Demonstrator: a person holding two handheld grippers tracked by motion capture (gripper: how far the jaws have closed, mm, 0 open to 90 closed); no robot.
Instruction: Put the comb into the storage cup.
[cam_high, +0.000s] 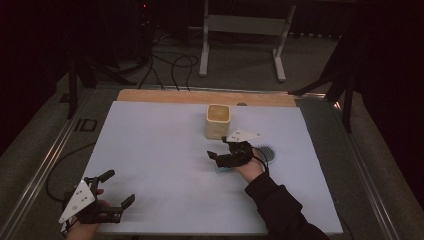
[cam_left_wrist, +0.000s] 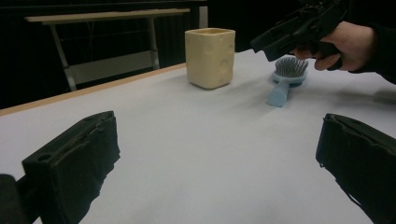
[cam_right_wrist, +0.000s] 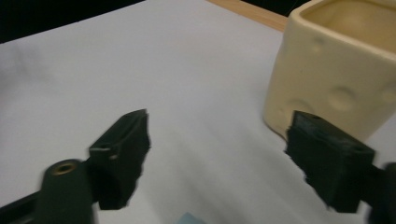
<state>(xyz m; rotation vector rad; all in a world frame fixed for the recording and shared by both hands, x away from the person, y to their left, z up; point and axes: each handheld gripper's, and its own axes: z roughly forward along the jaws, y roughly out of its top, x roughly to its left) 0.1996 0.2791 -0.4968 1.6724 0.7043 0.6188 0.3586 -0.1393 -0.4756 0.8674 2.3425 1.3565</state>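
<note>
Blue plastic hairbrush (cam_left_wrist: 286, 84) lying flat on the white-covered counter (cam_high: 160, 150), just beside the cream square cup (cam_high: 218, 121). Right gripper (cam_high: 218, 148) held directly above the brush handle, fingers apart and empty. Left gripper (cam_high: 120, 187) near the counter's front edge, well apart from both, fingers spread wide, gripping nothing.

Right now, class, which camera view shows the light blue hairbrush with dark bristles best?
The left gripper view: the light blue hairbrush lies in full there, bristles up, handle toward the camera, beneath the right gripper. The high view shows the bristle head beside the hand. The right gripper view catches a blue sliver at the bottom edge.
</note>
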